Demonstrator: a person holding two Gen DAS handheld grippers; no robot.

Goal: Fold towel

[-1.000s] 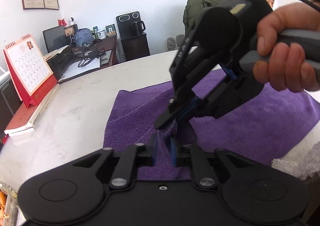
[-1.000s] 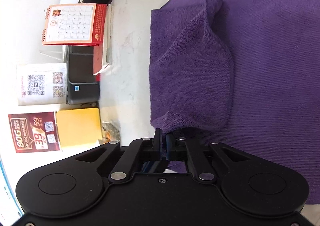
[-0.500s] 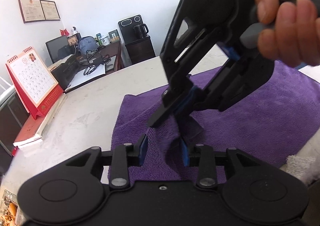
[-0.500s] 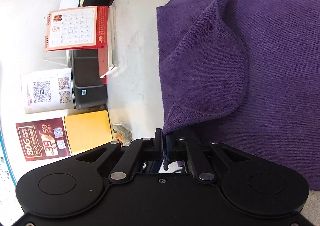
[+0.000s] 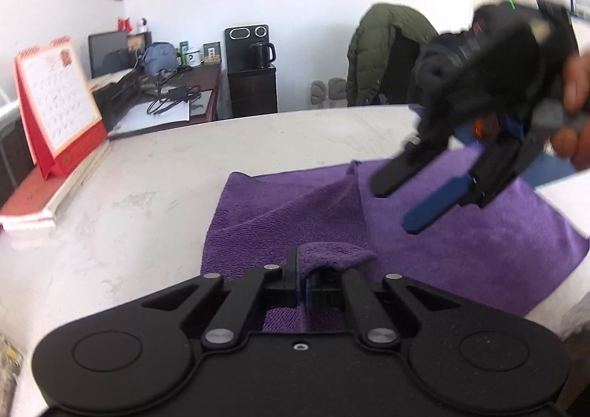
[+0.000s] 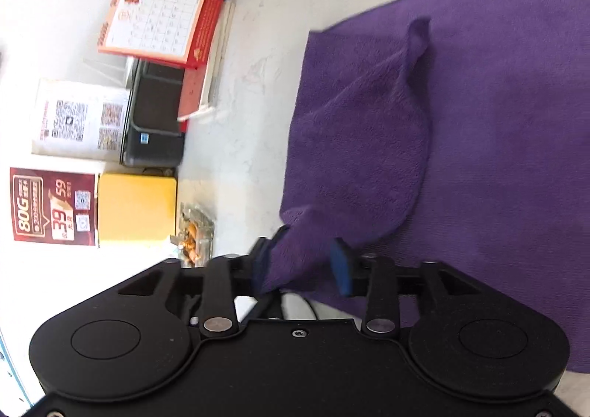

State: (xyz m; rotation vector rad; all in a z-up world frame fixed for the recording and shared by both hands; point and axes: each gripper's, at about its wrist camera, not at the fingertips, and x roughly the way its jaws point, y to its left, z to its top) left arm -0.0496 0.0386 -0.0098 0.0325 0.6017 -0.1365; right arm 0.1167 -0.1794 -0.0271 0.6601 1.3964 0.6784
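Purple terry towel (image 5: 461, 251) lies spread on a white, marbled table (image 5: 147, 203), one corner lifted into a fold. The left gripper (image 5: 299, 282) pinches that corner, jaws nearly closed on the cloth. The right gripper (image 5: 416, 203) hangs above the towel with jaws wide apart. Farther off stand a red desk calendar (image 5: 55, 107), a cluttered desk (image 5: 173, 99) and white walls.

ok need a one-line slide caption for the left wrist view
Left gripper shut on a corner of the purple towel while the right gripper hangs open above it.
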